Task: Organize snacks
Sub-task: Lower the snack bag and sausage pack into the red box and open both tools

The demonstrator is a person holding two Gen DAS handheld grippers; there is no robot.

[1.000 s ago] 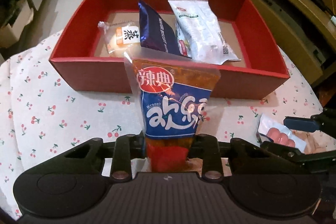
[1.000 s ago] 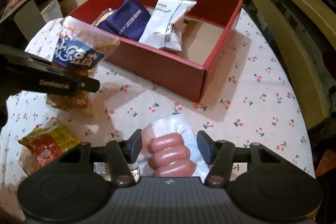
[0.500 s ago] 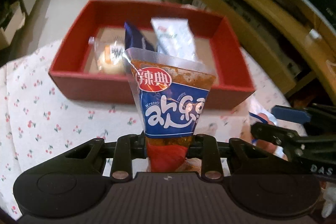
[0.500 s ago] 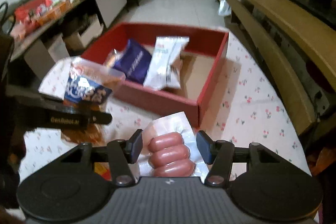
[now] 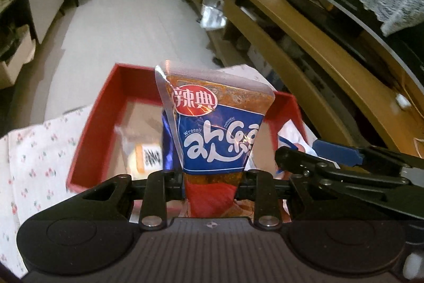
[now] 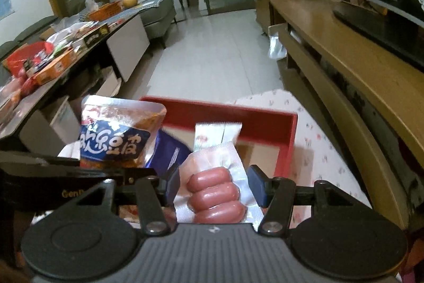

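My left gripper (image 5: 212, 179) is shut on an orange and blue spicy snack bag (image 5: 214, 129), held upright above the near edge of the red box (image 5: 98, 123); the bag also shows in the right wrist view (image 6: 116, 134). My right gripper (image 6: 213, 184) is shut on a clear pack of three pink sausages (image 6: 216, 192), raised near the box's front (image 6: 286, 147). Inside the box lie a bun pack (image 5: 143, 155), a dark blue packet (image 6: 169, 153) and a white packet (image 6: 214, 133).
The box stands on a cherry-print tablecloth (image 5: 34, 150). A long wooden bench and shelf (image 6: 344, 76) run along the right. A cluttered side counter (image 6: 66, 44) is on the left. Tiled floor (image 5: 127, 17) lies beyond the table.
Both grippers have lifted and tilted up with their packs and moved closer to the box. The sausage pack has come off the table in the right gripper's grip.
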